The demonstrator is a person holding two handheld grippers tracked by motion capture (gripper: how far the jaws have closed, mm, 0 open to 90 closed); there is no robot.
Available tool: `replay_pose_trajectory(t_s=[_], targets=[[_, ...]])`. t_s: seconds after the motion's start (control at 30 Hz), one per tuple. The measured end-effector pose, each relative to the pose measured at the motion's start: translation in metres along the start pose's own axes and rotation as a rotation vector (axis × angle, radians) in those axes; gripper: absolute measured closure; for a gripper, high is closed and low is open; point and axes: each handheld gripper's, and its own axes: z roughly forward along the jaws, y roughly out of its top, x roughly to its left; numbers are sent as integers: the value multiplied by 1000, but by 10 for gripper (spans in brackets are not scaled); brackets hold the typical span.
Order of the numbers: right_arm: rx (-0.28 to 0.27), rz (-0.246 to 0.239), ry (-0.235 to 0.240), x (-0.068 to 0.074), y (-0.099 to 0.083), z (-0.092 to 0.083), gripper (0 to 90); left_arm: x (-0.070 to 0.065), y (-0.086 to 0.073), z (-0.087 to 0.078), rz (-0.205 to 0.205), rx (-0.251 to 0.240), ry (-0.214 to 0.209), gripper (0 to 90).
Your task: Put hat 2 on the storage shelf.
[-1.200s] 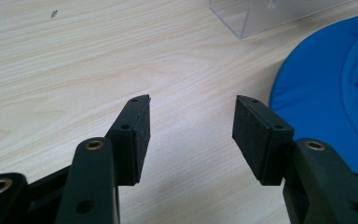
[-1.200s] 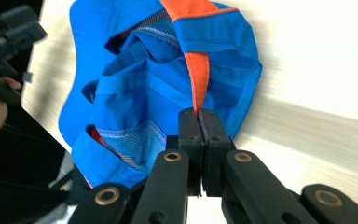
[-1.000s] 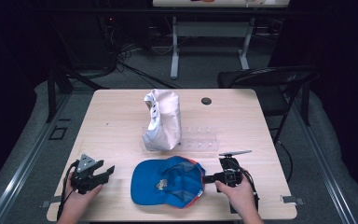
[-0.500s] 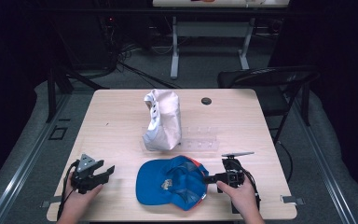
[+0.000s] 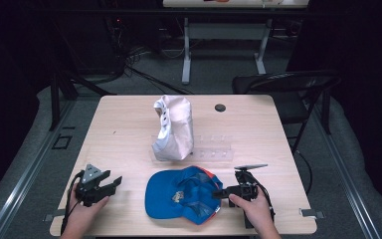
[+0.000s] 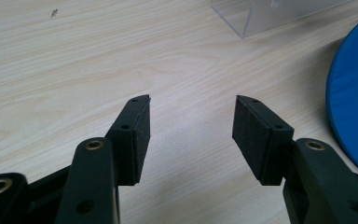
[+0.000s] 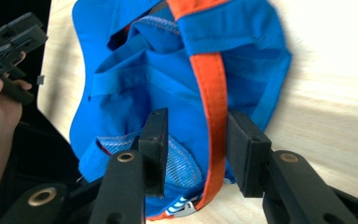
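High view
Table [image 5: 129, 124]: light wood; it carries every item below.
Blue cap [image 5: 181, 194]: lies upside down near the front edge, between the two tools, its inside facing up.
White cap [image 5: 171, 127]: stands near the middle of the table, behind the blue cap and apart from it.
Clear stand [image 5: 214, 148]: see-through plastic, just right of the white cap.
Black disc [image 5: 220, 107]: small, toward the far right of the table.
Left tool [image 5: 112, 183]: in the person's left hand at the front left, well apart from the blue cap, jaws spread.
Right tool [image 5: 219, 193]: in the right hand, tips at the cap's right edge.

Left gripper view
Left tool [image 6: 191, 126]: released, jaws wide, bare table between them.
Blue cap [image 6: 352, 112]: its brim shows at the right edge, clear of the jaws.
Clear stand [image 6: 261, 14]: its corner shows at the top.

Right gripper view
Right tool [image 7: 193, 149]: its jaws have just been opening; the pads stand off the cloth.
Blue cap [image 7: 168, 84]: its rear edge lies between the jaws, with the orange band [image 7: 212, 93] and mesh lining there.
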Motion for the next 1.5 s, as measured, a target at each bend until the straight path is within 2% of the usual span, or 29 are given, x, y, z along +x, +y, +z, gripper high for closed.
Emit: replay_pose_trajectory(t_s=[0.03, 0.1, 0.17, 0.27, 0.3, 0.47, 0.5, 0.67, 0.8, 0.83, 0.9, 0.93, 1.0, 1.1, 1.2, 1.3, 1.33, 1.4, 1.47, 1.5], targets=[[11, 0, 5, 0, 0, 1, 613, 0, 0, 0, 1, -1, 0, 471], [3, 13, 62, 0, -1, 4, 613, 0, 0, 0, 3, -1, 1, 471], [16, 2, 56, 2, -1, 2, 614, 0, 0, 0, 5, -1, 1, 470], [-7, 8, 93, 5, -1, -1, 615, 0, 0, 0, 17, 1, 6, 470], [2, -2, 104, 5, 0, -3, 619, -1, 0, 0, 23, 1, 10, 471], [-17, -1, 156, 12, 2, -9, 649, -3, 0, 0, 29, -2, 12, 471], [-3, -8, 152, 13, 3, -11, 659, -3, 0, 0, 28, -3, 12, 471], [-19, 5, 173, 17, 4, -13, 706, -2, 0, -1, 27, -3, 19, 471], [-11, 5, 166, 20, 5, -15, 740, -1, 0, 0, 31, -4, 20, 471], [-3, 1, 142, 21, 6, -17, 742, -1, 0, -1, 30, -5, 20, 471], [4, -3, 146, 22, 7, -17, 764, -1, 0, -1, 30, -5, 20, 471], [-6, 9, 175, 22, 7, -16, 767, -1, 0, -1, 30, -4, 19, 471], [-2, 16, 158, 24, 7, -17, 770, -1, 0, -1, 26, -6, 20, 471], [-3, 1, 133, 26, 8, -18, 771, -1, 0, -1, 27, -5, 19, 471], [0, -2, 87, 29, 10, -20, 770, -1, 0, -1, 33, -2, 18, 471], [3, -19, 19, 31, 12, -22, 771, -1, 0, -1, 30, -3, 17, 471], [3, -14, 33, 31, 12, -22, 771, -1, 0, -1, 29, -3, 17, 471], [-4, -11, 19, 32, 14, -22, 770, -1, 0, -1, 25, -6, 17, 471], [15, -11, 6, 33, 16, -24, 771, -1, 0, -1, 24, -6, 17, 471], [3, -5, -4, 34, 16, -24, 771, -1, 0, -1, 24, -6, 17, 472]])
